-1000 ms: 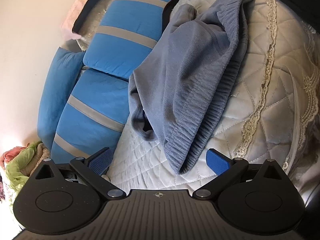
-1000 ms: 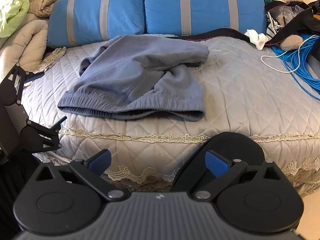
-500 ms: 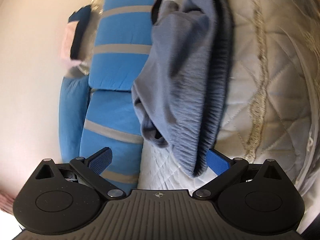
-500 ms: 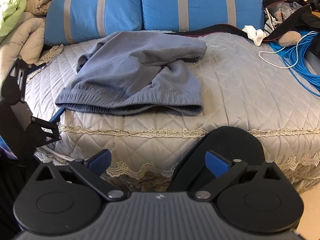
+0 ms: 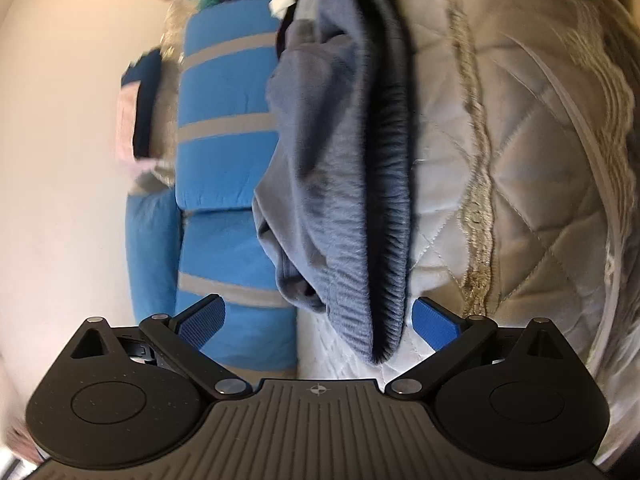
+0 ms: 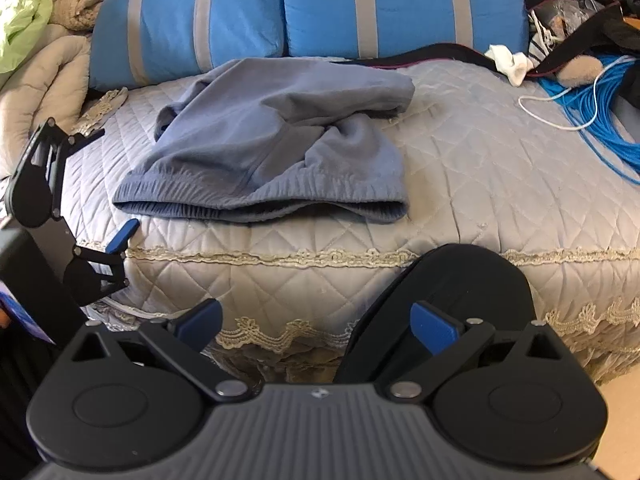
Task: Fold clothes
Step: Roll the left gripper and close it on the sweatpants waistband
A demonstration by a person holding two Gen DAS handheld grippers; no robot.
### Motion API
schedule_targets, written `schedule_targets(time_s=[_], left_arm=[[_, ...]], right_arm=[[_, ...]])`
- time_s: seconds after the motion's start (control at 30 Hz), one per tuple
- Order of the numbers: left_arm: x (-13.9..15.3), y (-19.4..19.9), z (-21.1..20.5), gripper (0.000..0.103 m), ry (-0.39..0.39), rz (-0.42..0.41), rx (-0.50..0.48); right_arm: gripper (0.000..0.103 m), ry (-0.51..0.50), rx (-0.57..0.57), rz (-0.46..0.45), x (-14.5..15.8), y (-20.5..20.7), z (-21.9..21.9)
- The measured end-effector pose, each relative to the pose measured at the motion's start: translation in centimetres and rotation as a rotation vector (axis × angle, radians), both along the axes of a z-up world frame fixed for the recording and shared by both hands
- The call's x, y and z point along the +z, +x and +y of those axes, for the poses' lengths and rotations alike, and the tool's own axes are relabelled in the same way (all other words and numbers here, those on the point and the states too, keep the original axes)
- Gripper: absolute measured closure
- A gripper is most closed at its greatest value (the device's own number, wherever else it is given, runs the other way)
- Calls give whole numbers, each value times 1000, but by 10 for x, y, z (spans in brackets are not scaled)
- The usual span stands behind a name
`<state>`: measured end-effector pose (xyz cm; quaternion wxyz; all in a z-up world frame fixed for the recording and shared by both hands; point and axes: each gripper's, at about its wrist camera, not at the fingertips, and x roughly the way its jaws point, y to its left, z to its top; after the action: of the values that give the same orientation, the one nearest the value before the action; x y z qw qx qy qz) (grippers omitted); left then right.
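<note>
Here, a crumpled grey-blue garment [image 6: 276,144] lies at the centre of the right wrist frame on a quilted bed [image 6: 480,184], its ribbed waistband [image 6: 260,202] running along the near edge. The left gripper [image 5: 318,320], fingers spread and empty, sits at the band's left corner, which reaches down between its blue pads in the lower centre of the left wrist view; the same tool shows at the left edge of the right wrist frame. The right gripper [image 6: 316,322], likewise released and holding nothing, hangs off the bed's lace-trimmed side. A clean fold probably calls for pinching only the waistband corner, both layers together, without catching the quilt. Blue striped pillows [image 6: 400,4] line the upper frame; blue cable [image 6: 600,120] coils at right.
</note>
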<state>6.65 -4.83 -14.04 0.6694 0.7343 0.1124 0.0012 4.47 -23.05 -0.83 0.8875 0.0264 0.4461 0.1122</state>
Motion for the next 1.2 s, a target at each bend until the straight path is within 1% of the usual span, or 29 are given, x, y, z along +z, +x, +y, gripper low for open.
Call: schedule_targets(time_s=[0.03, 0.17, 0.4, 0.5, 0.57, 0.63, 0.73, 0.83, 0.97, 1.1, 1.13, 1.17, 1.2], left_arm=[[-3, 0, 0, 0, 18, -7, -8], [-7, 4, -1, 0, 32, -29, -18], [-4, 8, -1, 0, -13, -40, 3], [-3, 5, -2, 3, -8, -42, 14], [-4, 3, -4, 12, -9, -34, 17], [-6, 1, -4, 18, -10, -32, 20], [-6, 2, -5, 34, -24, -32, 36], [-8, 4, -4, 34, -22, -24, 51], [-17, 2, -2, 38, 6, -23, 56], [-14, 7, -1, 38, -12, -15, 97], [-12, 9, 0, 46, -27, -2, 113], [-11, 10, 0, 59, -37, 12, 129], [-10, 11, 0, 68, -44, 24, 142]], right_arm=[[0, 3, -1, 4, -1, 0, 0], [0, 3, 0, 6, -1, 0, 0], [0, 1, 1, 8, 0, -1, 1], [0, 1, 2, 8, 0, -1, 1], [0, 1, 3, 8, 0, -1, 2], [0, 1, 4, 8, 0, -2, 2], [0, 1, 6, 8, 0, -2, 2], [0, 1, 7, 8, 0, -3, 2], [0, 1, 10, 8, 1, -3, 3], [0, 1, 12, 8, 1, -4, 3], [0, 1, 13, 8, 1, -4, 3], [0, 1, 13, 8, 1, -4, 4], [0, 1, 14, 8, 1, -4, 4]])
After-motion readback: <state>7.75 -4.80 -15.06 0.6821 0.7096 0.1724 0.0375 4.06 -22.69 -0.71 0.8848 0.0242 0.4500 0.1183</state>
